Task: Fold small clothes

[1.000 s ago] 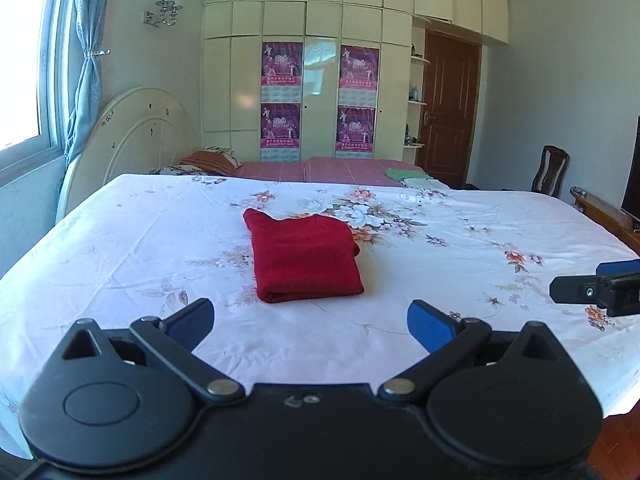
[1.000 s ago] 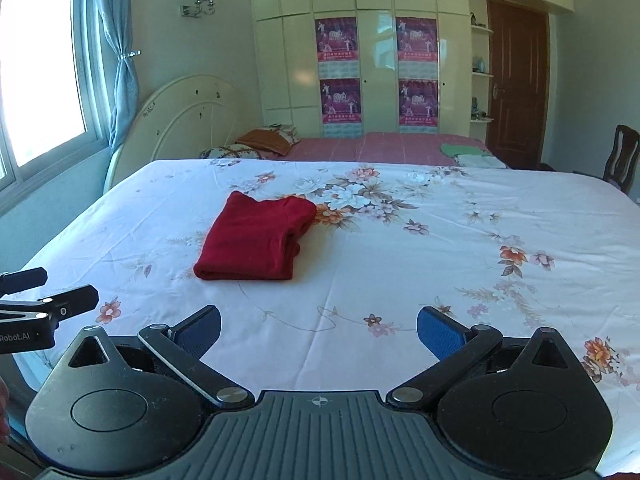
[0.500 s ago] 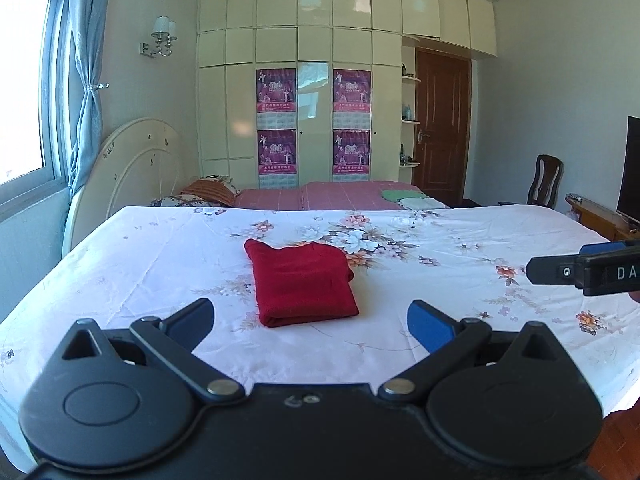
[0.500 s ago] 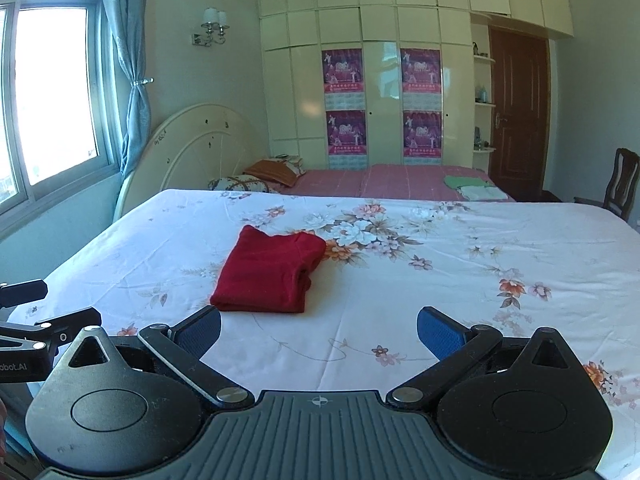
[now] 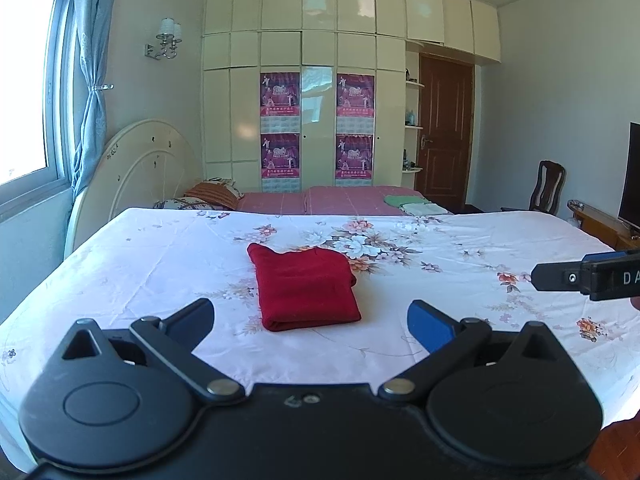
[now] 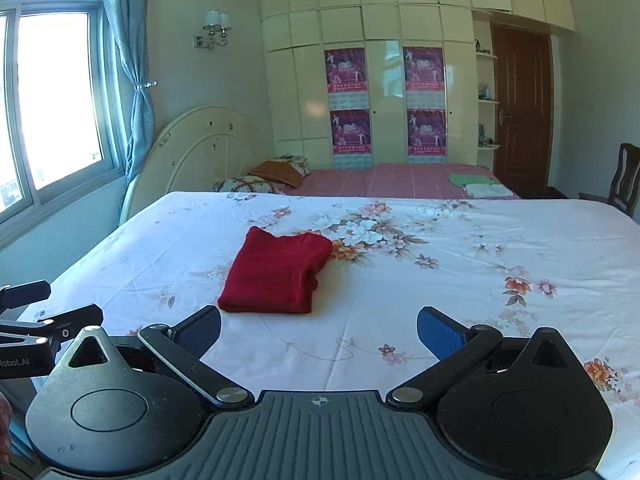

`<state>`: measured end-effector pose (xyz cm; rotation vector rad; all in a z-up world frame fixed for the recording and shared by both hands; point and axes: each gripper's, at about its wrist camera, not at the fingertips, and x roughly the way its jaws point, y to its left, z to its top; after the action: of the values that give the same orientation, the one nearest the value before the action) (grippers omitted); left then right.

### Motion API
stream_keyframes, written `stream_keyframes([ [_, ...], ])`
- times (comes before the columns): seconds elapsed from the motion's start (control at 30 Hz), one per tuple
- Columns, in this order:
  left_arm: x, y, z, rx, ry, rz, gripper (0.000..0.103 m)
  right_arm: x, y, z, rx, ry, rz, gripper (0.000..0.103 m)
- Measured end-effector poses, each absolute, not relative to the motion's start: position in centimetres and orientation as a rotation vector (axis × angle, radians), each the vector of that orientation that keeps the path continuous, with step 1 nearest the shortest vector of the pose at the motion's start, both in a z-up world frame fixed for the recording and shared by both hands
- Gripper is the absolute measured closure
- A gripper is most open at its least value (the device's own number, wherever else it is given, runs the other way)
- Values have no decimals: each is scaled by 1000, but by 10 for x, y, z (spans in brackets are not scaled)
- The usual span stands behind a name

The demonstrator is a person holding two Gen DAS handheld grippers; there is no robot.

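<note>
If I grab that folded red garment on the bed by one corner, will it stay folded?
Probably not. The red garment looks like soft knit lying in loose layers, so lifted by one corner it would likely droop and unfold. It seems light. Pushed across the floral bedsheet, it may bunch rather than slide.

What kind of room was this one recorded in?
A home bedroom, by the look of it: a bed under a floral sheet, a rounded headboard and a wall of wardrobes. A folded red garment lies on the bed.
</note>
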<state>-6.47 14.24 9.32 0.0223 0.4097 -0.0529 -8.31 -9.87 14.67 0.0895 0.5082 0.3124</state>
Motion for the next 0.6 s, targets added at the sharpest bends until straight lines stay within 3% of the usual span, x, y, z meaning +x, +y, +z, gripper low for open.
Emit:
stream_keyframes([
  [0.6, -64, 137, 96, 28, 404, -60, 1, -85, -105, 145, 106, 514, 301, 0],
])
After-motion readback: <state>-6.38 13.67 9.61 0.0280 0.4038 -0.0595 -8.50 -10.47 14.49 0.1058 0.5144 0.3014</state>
